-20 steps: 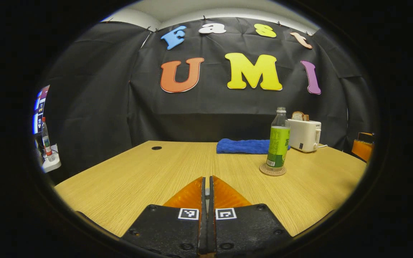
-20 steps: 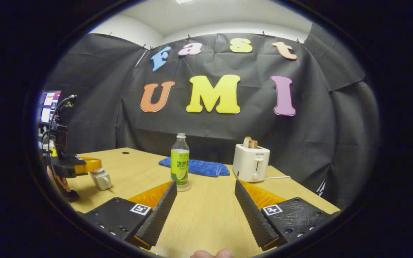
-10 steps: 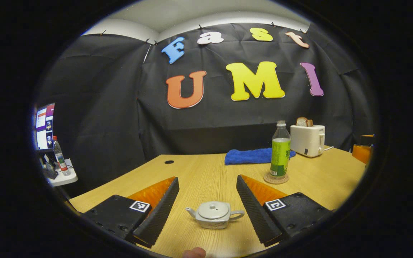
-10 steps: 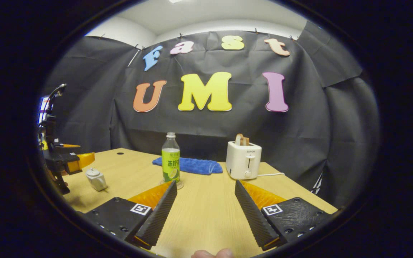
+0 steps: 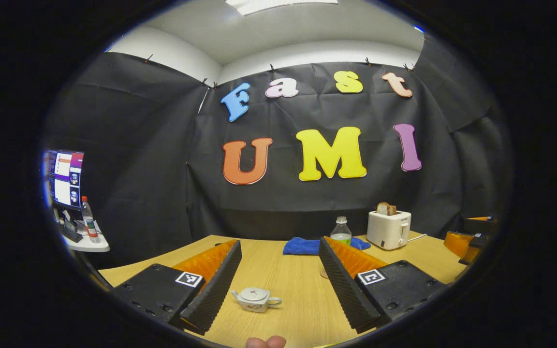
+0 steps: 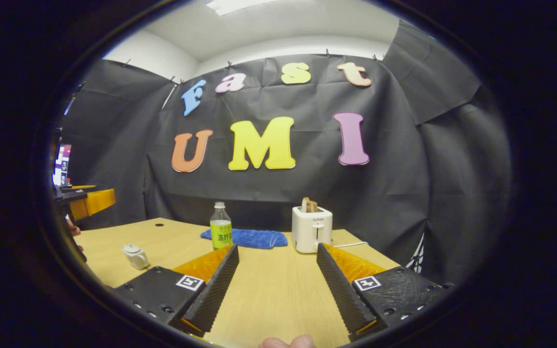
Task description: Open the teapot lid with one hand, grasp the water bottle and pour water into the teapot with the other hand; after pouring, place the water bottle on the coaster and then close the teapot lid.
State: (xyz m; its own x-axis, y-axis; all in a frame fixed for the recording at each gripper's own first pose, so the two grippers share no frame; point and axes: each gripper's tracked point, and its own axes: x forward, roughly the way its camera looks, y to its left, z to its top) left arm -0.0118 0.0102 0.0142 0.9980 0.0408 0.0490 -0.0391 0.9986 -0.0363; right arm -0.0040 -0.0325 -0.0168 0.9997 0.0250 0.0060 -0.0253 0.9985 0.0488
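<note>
Both grippers, left (image 5: 278, 282) and right (image 6: 276, 285), gape empty; we risk tipping the small teapot (image 5: 256, 299) pinching its lid (image 5: 255, 293) off-centre.

1 teapot (image 5: 256, 299), 2 bottles (image 5: 340, 235) (image 5: 88, 225), 1 toaster (image 5: 388, 229), 1 cloth (image 5: 302, 246).

A light wooden table (image 6: 269, 290) bears a small teapot (image 5: 256, 299), a blue towel (image 6: 252, 238), a white toaster (image 6: 312, 229) and a water bottle (image 6: 220, 232), seemingly on a coaster.
</note>
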